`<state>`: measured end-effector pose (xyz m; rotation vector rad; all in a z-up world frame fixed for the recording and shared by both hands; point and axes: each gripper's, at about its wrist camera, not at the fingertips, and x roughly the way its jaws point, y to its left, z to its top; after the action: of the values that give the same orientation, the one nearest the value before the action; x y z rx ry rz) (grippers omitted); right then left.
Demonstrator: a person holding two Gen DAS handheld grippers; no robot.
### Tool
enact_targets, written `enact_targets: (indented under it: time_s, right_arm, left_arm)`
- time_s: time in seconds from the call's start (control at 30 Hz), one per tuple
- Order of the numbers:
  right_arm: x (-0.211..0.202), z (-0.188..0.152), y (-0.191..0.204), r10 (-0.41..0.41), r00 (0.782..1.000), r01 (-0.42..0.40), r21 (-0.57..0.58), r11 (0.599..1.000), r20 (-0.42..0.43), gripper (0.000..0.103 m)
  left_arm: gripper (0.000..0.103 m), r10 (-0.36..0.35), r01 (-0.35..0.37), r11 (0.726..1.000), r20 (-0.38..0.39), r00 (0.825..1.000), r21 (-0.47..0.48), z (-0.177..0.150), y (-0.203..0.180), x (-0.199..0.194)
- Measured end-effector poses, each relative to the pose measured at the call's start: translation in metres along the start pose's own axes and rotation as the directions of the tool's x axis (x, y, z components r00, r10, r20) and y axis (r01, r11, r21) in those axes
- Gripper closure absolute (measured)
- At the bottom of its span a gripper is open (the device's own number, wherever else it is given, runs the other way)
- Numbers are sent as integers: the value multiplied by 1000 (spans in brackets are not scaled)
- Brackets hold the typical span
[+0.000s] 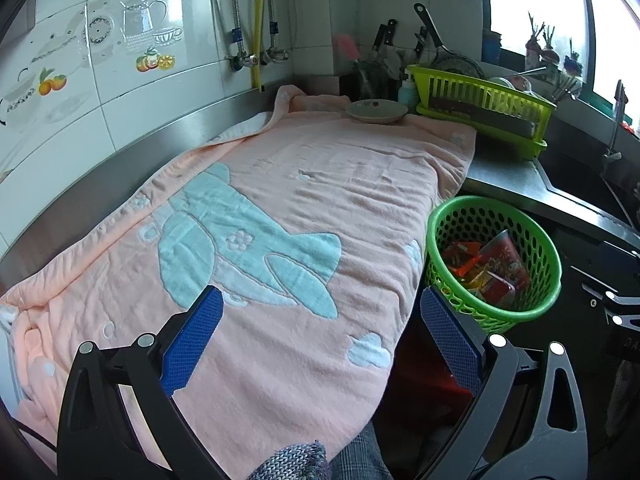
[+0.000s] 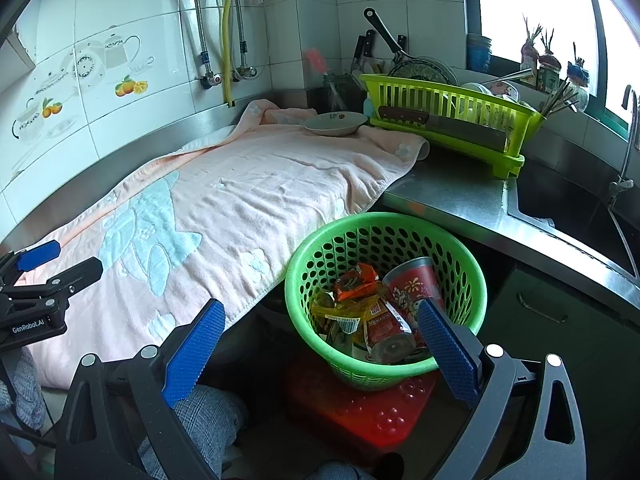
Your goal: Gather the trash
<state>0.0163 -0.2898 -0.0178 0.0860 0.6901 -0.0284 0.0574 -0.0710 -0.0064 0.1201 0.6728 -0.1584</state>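
Note:
A round green perforated basket (image 2: 472,300) stands on a red stool (image 2: 360,412) beside the counter; it also shows in the left wrist view (image 1: 544,304). It holds trash: a red can (image 2: 416,280), orange and yellow wrappers (image 2: 354,284) and a crushed red packet (image 2: 390,324). My left gripper (image 1: 320,334) is open and empty above the near end of the pink towel (image 1: 280,208). It also shows at the left edge of the right wrist view (image 2: 60,260). My right gripper (image 2: 320,344) is open and empty, just above the basket's near rim.
The pink towel with a blue airplane covers the steel counter (image 2: 460,196). A cream plate (image 2: 336,123) sits at its far end. A lime dish rack (image 2: 452,120) with a cleaver and dishes stands behind. A sink (image 2: 580,208) lies at right. My knees are below.

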Motion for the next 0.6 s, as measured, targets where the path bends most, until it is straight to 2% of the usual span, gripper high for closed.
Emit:
enact_targets:
  time_s: [0.6]
  right_arm:
    - [1, 2, 0, 8, 1000, -8, -6, 1000, -7, 9]
  left_arm:
    - [5, -2, 2, 1000, -8, 1000, 18, -1, -4, 1]
